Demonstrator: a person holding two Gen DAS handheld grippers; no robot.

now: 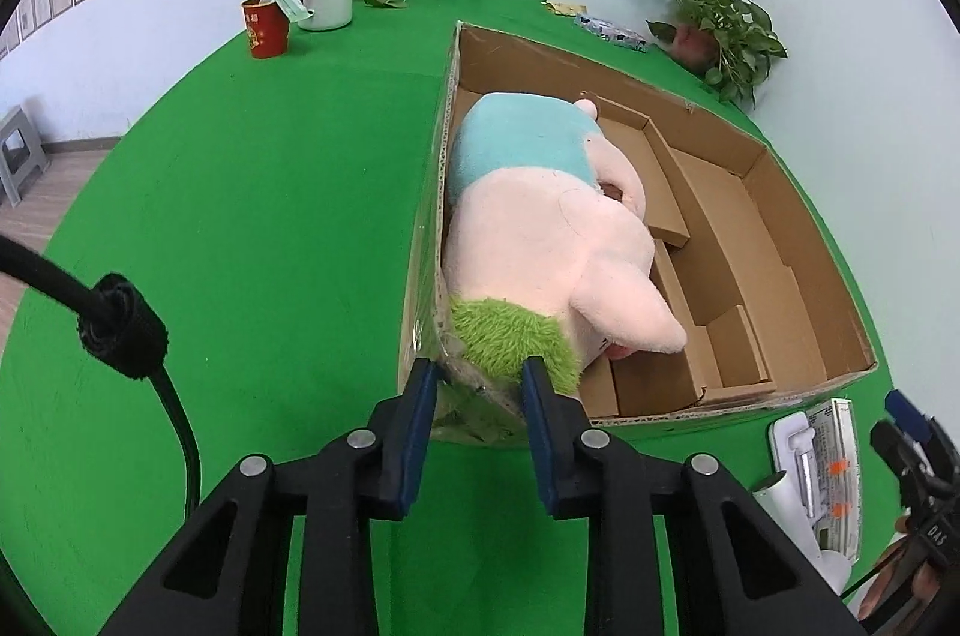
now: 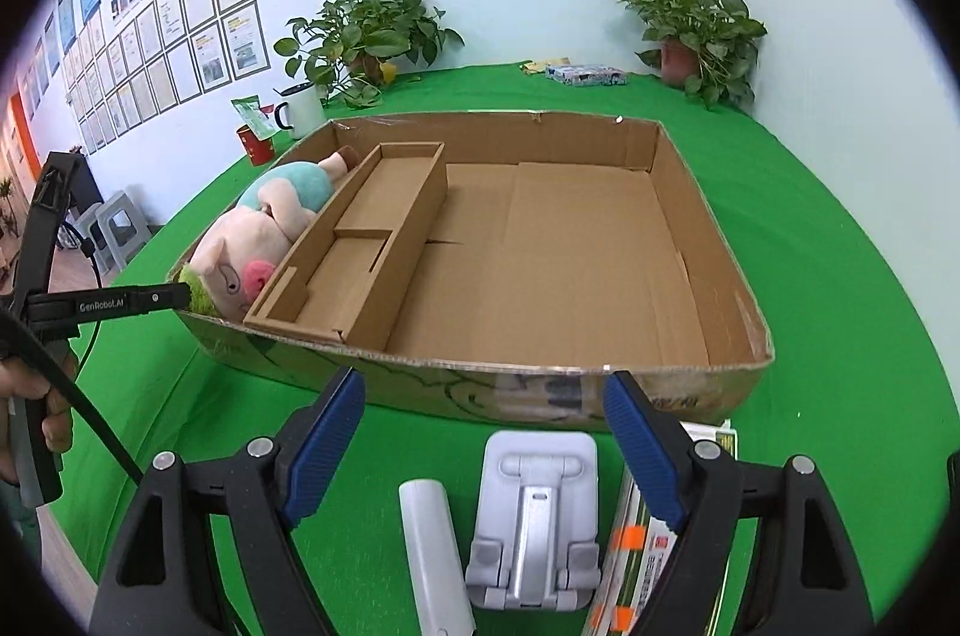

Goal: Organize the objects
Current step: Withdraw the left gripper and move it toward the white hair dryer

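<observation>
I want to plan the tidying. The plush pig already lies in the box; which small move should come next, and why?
Probably lower the right gripper onto the white stand and close. Its jaws stand open above it, and the cardboard box has free room beside the plush pig.

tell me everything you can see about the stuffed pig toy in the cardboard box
The stuffed pig is a soft plush toy with a pale pink body, a teal shirt, a darker pink cheek patch and shaggy green fur at its head. It lies on its side in the narrow left compartment of the cardboard box, wedged between the box's outer wall and the inner cardboard divider. Its green-tufted head sits at the near corner, right by the left gripper, feet pointing toward the far wall.
</observation>
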